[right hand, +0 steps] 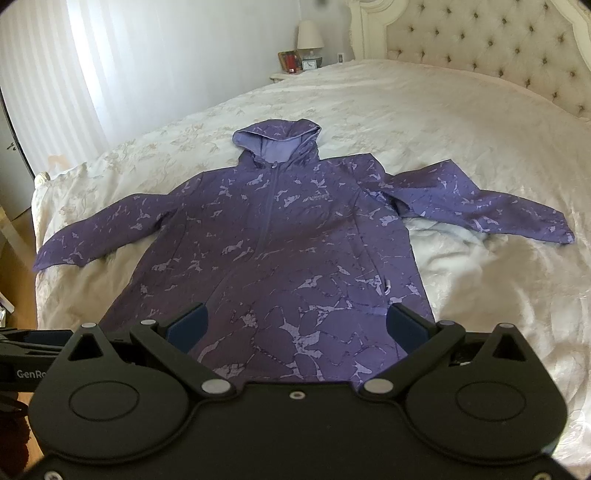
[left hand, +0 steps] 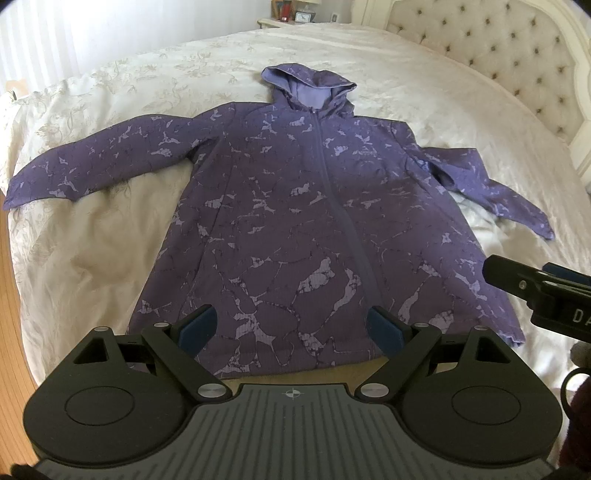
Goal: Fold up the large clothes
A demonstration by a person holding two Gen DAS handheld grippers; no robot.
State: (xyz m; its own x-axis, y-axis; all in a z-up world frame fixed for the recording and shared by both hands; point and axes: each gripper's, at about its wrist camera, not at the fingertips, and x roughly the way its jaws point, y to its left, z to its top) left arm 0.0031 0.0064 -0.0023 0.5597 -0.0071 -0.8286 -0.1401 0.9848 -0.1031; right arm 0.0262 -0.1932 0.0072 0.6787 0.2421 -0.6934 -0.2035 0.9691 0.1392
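Observation:
A purple hooded jacket (left hand: 295, 206) with a pale marbled print lies spread front-up on the bed, zipper closed, hood (left hand: 308, 83) toward the far side. Both sleeves stretch outward; the right-hand sleeve (left hand: 491, 188) is bent and rumpled. My left gripper (left hand: 291, 328) hovers open above the jacket's hem, nothing between its blue pads. In the right wrist view the same jacket (right hand: 295, 236) fills the middle, and my right gripper (right hand: 297, 328) stands open over the lower hem, holding nothing. The right gripper's fingers (left hand: 517, 280) also reach into the left wrist view from the right edge.
A cream floral bedspread (left hand: 110, 240) covers the wide bed. A tufted headboard (right hand: 498, 48) stands at the back right. A nightstand with a lamp (right hand: 309, 35), clock and picture frame sits beyond the bed. Wooden floor (left hand: 9, 295) shows at the left edge.

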